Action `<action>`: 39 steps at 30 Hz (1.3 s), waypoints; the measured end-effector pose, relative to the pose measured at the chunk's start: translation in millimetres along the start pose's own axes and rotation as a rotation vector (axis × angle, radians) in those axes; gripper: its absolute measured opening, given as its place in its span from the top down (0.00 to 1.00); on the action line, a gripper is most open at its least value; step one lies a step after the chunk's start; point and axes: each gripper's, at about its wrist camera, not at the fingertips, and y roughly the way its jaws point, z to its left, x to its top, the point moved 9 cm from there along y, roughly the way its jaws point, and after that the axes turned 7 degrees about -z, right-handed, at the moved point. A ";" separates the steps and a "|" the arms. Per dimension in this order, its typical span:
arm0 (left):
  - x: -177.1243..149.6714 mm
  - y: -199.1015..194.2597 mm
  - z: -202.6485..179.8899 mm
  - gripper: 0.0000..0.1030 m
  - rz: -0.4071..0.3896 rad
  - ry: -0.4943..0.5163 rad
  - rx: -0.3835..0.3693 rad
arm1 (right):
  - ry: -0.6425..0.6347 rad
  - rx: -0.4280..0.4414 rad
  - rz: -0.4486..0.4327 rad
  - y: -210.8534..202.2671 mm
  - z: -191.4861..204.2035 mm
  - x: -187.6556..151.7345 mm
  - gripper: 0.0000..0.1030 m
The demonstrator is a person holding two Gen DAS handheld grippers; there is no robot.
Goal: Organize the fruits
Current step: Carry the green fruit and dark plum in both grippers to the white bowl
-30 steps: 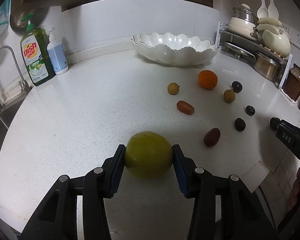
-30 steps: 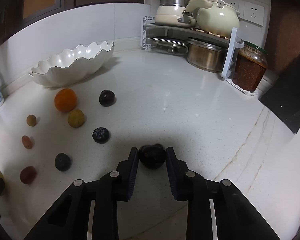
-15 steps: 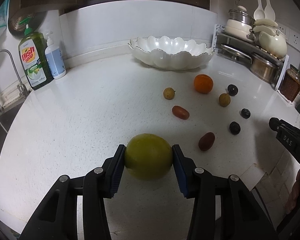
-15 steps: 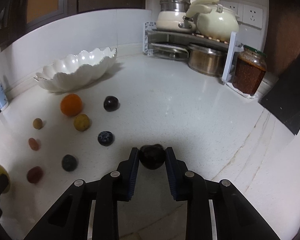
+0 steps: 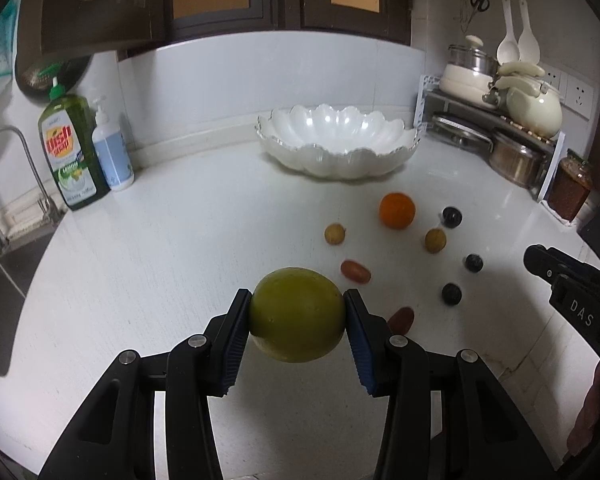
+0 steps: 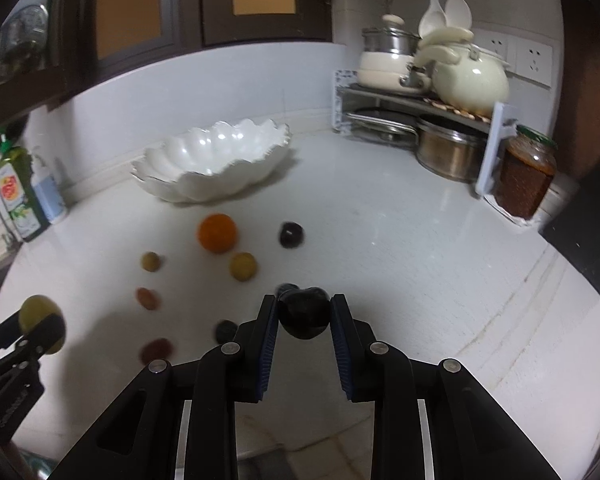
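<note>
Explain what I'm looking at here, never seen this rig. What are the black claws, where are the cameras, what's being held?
There is no robot. A person carries a two-finger hand-held gripper in each hand, and each has a fisheye camera looking forward along its fingers, which bends the edges of the picture.

In the left wrist view, the left hand-held gripper is shut on a large green fruit. In the right wrist view, the right hand-held gripper is shut on a dark plum.

On the white counter lie loose fruits: an orange, small yellow ones, reddish ones and dark ones. Behind them stands an empty white scalloped bowl, probably where the fruit goes. A dish soap bottle stands beside the sink, and pots sit on a rack in the corner.
</note>
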 end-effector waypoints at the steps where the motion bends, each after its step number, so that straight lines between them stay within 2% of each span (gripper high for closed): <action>1: 4.0 -1.7 1.3 0.55 -0.006 0.000 -0.001 | 0.001 0.005 -0.003 -1.6 2.4 2.4 0.73; 12: 52.6 -2.7 14.5 0.55 -0.068 0.017 -0.032 | -0.012 0.070 -0.042 -10.2 43.7 38.2 0.73; 20: 95.5 5.3 24.4 0.55 -0.131 0.041 -0.056 | -0.007 0.082 -0.087 -6.4 66.1 71.0 0.73; 32: 154.3 35.4 39.9 0.55 -0.182 0.095 -0.112 | -0.011 0.040 -0.164 12.8 96.5 123.4 0.73; 39: 175.8 53.0 42.4 0.55 -0.203 0.131 -0.138 | -0.019 -0.011 -0.195 32.4 108.2 146.5 0.73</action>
